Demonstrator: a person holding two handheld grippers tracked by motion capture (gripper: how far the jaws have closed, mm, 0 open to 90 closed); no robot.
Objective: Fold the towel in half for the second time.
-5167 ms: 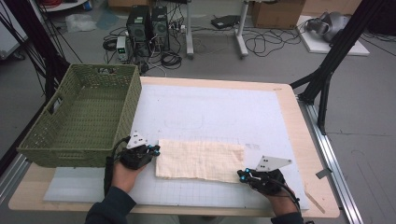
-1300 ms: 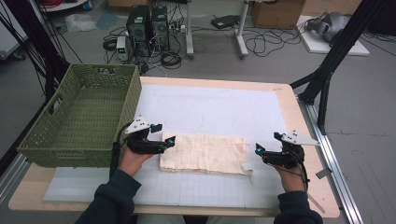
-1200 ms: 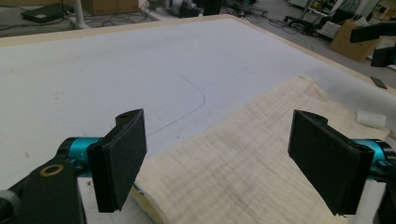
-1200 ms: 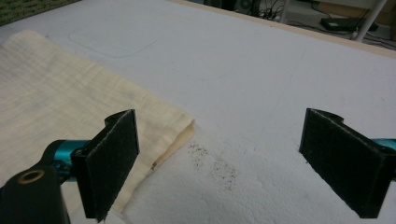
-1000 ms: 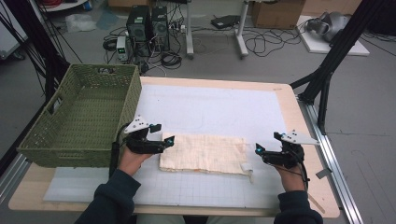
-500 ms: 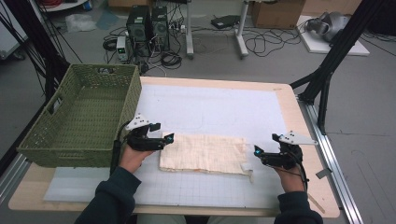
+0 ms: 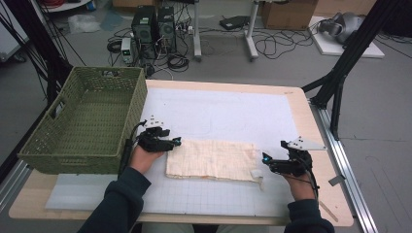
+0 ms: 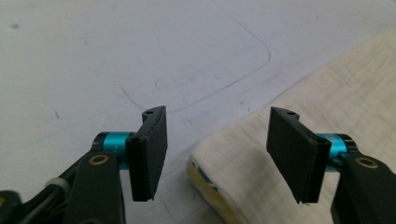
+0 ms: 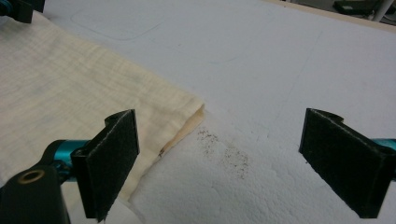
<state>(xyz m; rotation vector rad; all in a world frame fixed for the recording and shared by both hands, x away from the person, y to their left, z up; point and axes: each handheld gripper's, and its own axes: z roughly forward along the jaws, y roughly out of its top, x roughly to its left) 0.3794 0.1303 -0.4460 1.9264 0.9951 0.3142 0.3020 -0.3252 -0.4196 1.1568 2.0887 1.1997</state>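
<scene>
A folded cream cloth point(image 7: 211, 159) lies flat on the white foam mat point(image 7: 228, 114) that covers the wooden table point(image 7: 311, 121), in the near half of the mat, with its long side running left to right between the two hands. A small tag point(image 7: 256, 175) sticks out at its near right corner.

The left gripper point(image 7: 171, 142) sits at the cloth's far left corner, held low over the mat. In the left gripper view point(image 8: 217, 156) its jaws stand partly open and have just been closing; the rounded corner of the folded cloth point(image 8: 261, 172) lies between them, under the right jaw, but the pads do not yet press on it. A yellowish inner layer with a blue mark shows at the fold's edge.

The right gripper point(image 7: 268, 161) rests just off the cloth's right edge. In the right gripper view point(image 9: 219, 168) its jaws stand wide apart, with the cloth's corner point(image 9: 93, 98) near the left jaw and bare mat between the pads; it holds nothing.

A green woven basket point(image 7: 85, 121) stands on the table's left side, just beside the left hand point(image 7: 145, 155).
</scene>
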